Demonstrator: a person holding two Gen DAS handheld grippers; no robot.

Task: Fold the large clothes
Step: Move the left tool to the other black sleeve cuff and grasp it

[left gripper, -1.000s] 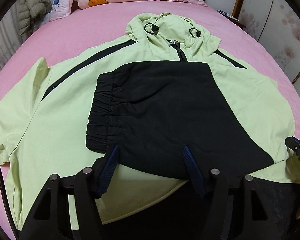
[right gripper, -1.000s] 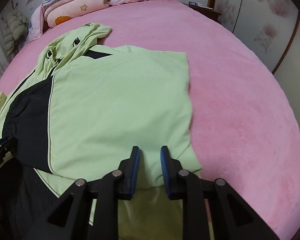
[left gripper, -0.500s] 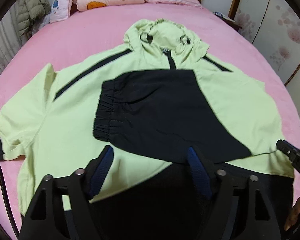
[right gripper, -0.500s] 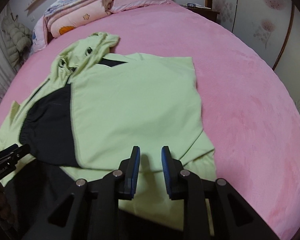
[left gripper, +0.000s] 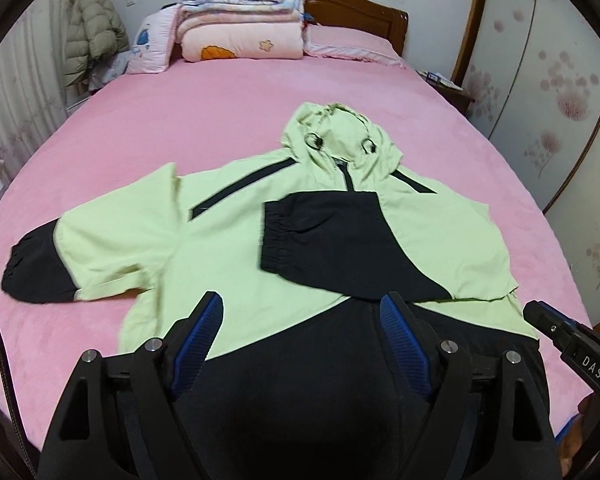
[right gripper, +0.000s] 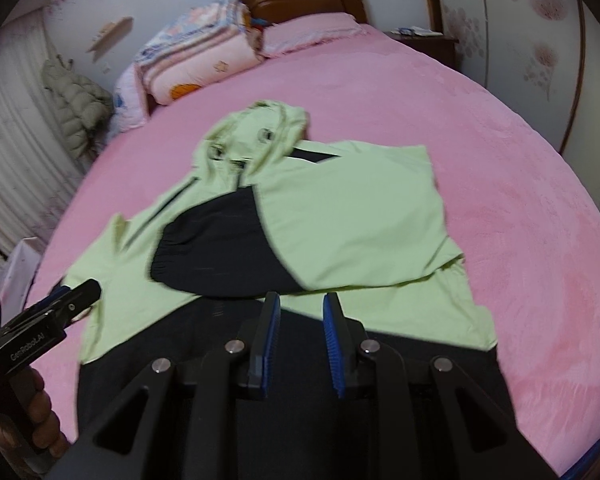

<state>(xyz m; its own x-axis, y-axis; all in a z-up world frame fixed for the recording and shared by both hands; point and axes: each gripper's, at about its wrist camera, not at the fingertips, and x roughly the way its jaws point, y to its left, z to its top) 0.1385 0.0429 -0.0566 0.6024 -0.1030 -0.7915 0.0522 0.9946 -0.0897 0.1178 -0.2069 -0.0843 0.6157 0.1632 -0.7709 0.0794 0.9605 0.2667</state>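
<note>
Holding: nothing in either gripper; both of your grippers hang above the near, black hem of the jacket with no cloth between the blue pads.
Left gripper: your jaws stand wide and are opening further; between them you see only the black lower panel of the jacket below, untouched.
Right gripper: your jaws are parted by a narrow gap, neither closed nor gripping; the pads press on nothing, and the hem lies under them.
Left-hand view of the right gripper: its black tip juts in at the right edge, beside the jacket's right side.
Right-hand view of the left gripper: it juts in at the lower left, with your hand wrapped around its handle.
Jacket: pale green with black panels, lying front up on the pink bed, hood towards the headboard.
Right sleeve: folded across the chest, its black elastic cuff lying near the middle of the body.
Left sleeve: spread out flat to the side on the bed, black cuff at its outer end.
Containers: you have none in sight.
Bed head: folded quilts and a pink pillow stacked against the wooden headboard, well apart from the jacket.
Wall at left: a puffy coat hangs there.
</note>
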